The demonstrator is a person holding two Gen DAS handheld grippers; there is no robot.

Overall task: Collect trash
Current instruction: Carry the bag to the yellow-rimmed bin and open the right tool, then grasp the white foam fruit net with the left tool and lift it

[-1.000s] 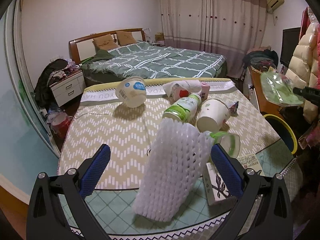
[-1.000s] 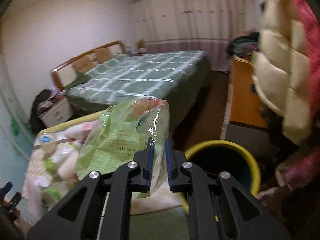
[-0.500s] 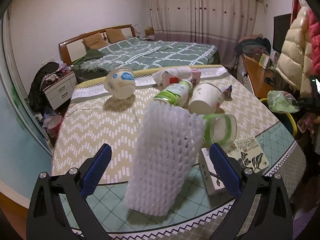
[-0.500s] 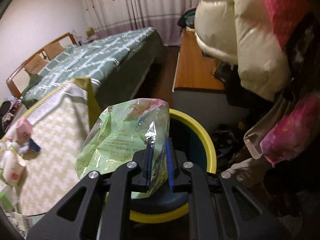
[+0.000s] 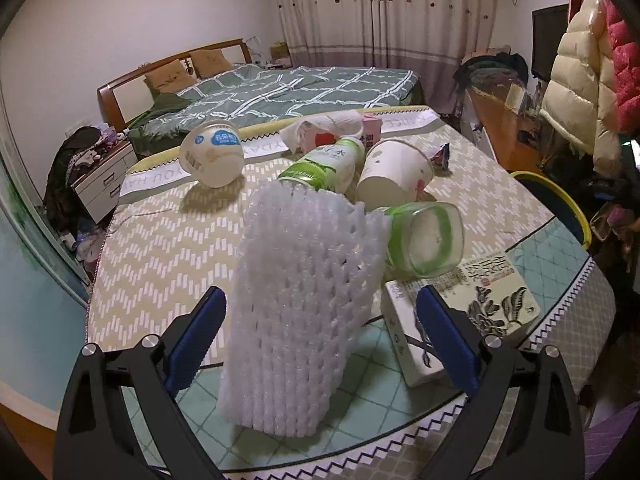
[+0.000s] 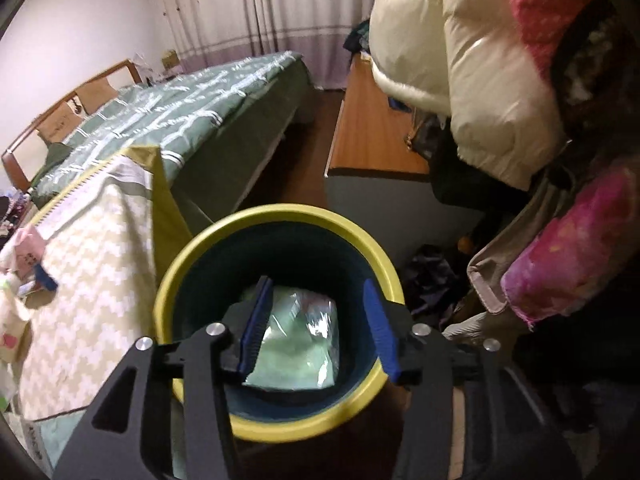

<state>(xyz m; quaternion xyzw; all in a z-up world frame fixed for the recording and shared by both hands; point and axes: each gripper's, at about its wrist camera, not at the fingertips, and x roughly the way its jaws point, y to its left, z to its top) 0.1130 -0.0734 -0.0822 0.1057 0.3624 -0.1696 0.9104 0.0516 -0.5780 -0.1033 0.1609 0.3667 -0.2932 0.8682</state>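
Observation:
A white foam net sleeve [image 5: 296, 312] stands on the table [image 5: 160, 248], between the wide-apart blue pads of my left gripper [image 5: 320, 328], which do not touch it. Behind it lie a green-capped bottle [image 5: 324, 166], a paper cup [image 5: 392, 178], a clear tub with green rim [image 5: 424, 240] and a round white tub [image 5: 212, 152]. My right gripper [image 6: 316, 324] hangs over the yellow-rimmed bin [image 6: 280, 216], its jaws opening. The green plastic bag [image 6: 296, 340] lies loose inside the bin, below the pads.
A flat printed box [image 5: 496, 292] and a white carton [image 5: 408, 332] lie right of the sleeve. The bin's yellow rim [image 5: 560, 204] shows past the table's right edge. Bed [image 5: 296, 88] behind, wooden desk [image 6: 372, 136] and hanging puffy coats [image 6: 460, 40] beside the bin.
My right gripper swung from beside the table to above the bin, sank, and let go of the green bag, which dropped in. My left gripper came lower and closer around the foam sleeve.

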